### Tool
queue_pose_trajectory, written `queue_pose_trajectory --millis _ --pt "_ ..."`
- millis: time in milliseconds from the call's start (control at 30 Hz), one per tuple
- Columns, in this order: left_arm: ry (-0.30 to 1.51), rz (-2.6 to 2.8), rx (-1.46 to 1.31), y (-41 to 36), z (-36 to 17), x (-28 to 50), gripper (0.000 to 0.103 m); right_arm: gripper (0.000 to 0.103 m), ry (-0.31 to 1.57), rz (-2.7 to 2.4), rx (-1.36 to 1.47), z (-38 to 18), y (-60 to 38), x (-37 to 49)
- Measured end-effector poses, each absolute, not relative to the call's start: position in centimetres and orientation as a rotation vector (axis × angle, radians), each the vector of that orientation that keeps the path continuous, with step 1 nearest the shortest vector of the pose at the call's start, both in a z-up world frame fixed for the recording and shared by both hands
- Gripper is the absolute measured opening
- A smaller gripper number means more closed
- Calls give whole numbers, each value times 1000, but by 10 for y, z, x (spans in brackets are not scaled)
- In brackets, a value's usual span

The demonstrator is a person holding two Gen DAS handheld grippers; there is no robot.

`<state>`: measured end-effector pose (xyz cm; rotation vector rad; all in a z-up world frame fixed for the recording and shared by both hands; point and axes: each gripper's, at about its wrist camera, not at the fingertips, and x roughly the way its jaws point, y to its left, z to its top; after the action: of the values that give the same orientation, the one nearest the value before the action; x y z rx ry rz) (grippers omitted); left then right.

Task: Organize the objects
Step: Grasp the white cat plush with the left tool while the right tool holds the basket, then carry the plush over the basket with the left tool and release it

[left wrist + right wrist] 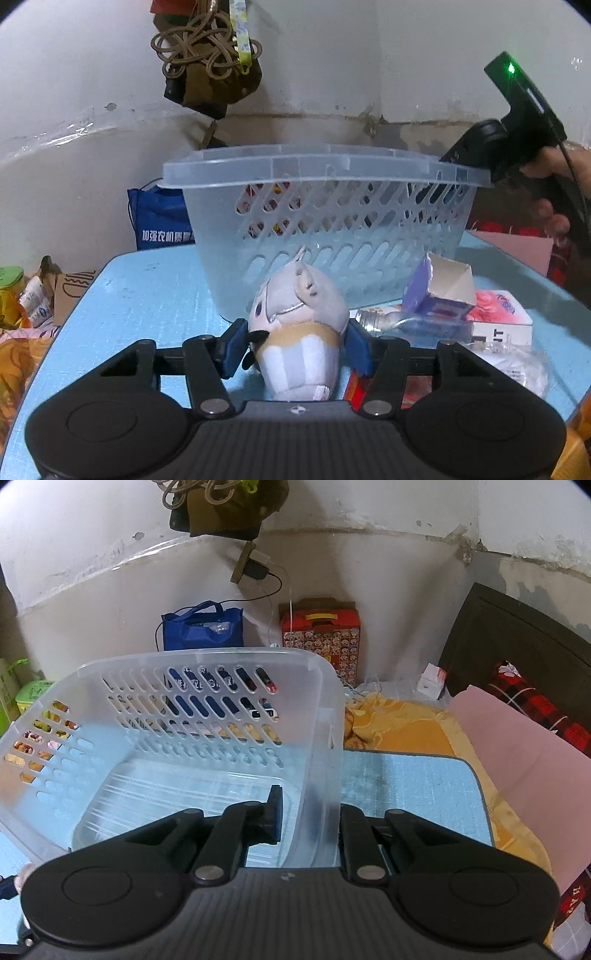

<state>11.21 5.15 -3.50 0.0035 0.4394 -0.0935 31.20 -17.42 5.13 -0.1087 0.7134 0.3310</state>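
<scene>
Left tongs (297, 345) are clamping plush (299, 332) (soft, light; best held mid-body); right tongs (308, 814) are straddling basket (207, 657) wall, whether pinching is unclear.

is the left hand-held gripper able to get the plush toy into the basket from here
Probably yes. The left hand-held gripper is already shut on the plush toy, and the basket sits right behind it, open-topped and empty, with its wall straddled by the right hand-held gripper.
</scene>
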Motion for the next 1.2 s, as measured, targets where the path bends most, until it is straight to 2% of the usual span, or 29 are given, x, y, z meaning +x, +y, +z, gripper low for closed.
queue_pose_trajectory --millis 500,833,1000,1200 --pt "320 -47 -2 73 -17 81 59 11 760 327 -133 52 -171 320" --pt "195 -45 -62 85 31 47 59 11 795 346 -138 51 -172 328" --pt "169 -47 -60 87 62 68 59 11 794 358 -126 49 -173 330" --pt "214 -73 -60 81 92 138 59 11 796 368 -120 48 -173 333"
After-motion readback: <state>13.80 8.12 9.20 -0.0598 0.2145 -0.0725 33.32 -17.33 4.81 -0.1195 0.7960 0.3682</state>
